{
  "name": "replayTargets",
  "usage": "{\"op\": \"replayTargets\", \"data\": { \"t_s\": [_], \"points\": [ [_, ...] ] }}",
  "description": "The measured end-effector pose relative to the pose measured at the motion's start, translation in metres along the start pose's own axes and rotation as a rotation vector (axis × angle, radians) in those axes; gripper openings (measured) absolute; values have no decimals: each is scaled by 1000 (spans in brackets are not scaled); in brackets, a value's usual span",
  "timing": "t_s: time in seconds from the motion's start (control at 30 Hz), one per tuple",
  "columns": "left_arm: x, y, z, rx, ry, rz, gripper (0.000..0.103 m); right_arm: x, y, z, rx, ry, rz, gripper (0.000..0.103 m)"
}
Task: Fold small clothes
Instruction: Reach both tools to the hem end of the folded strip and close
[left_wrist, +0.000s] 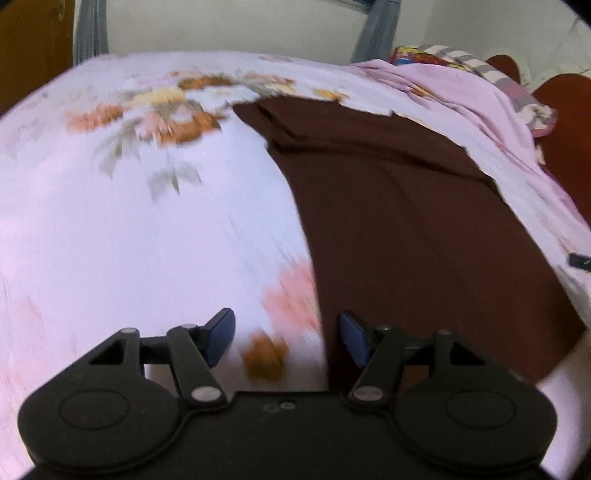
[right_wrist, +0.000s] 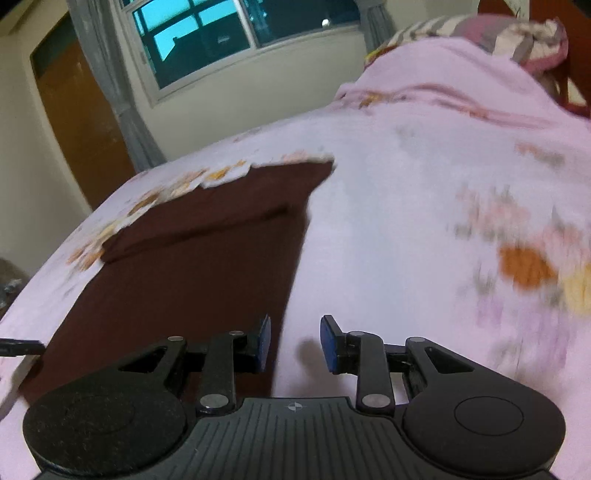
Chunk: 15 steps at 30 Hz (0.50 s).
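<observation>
Dark brown flat cloth garment (left_wrist: 399, 221) spread on pink floral bedsheet (left_wrist: 129, 229), blurred, near edge hidden. Left hand-held gripper (left_wrist: 287, 338) gaping, empty; right hand-held gripper (right_wrist: 295, 343) narrower, empty, over cloth's edge.

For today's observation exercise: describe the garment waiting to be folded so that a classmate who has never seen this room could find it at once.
Start at the bed with the pale pink floral sheet, which fills most of both views. Spread flat on it is a dark brown garment, with one part near its far end already turned over. It is the only plain, dark item there; the sheet is flowered and the pillow striped.
</observation>
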<state>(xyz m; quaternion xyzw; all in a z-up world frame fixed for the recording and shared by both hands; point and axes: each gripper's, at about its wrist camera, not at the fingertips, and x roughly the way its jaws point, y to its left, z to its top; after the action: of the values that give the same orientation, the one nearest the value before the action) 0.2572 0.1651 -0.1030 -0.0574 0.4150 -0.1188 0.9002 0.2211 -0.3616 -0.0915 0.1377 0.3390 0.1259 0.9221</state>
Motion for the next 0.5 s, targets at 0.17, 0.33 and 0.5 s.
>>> {"op": "replayTargets", "data": {
  "t_s": [0.17,0.33,0.5],
  "points": [
    [-10,-3,-10,-12,36,-58,54,6,-2,-25,75,120,5,30],
    [-10,-16,-19,91,64,-16,53,-11,19,-17,13,57,-5,30],
    [-16,-10,-21,36,67,-68,51,-9,19,-34,36,141,-8,30]
  ]
}}
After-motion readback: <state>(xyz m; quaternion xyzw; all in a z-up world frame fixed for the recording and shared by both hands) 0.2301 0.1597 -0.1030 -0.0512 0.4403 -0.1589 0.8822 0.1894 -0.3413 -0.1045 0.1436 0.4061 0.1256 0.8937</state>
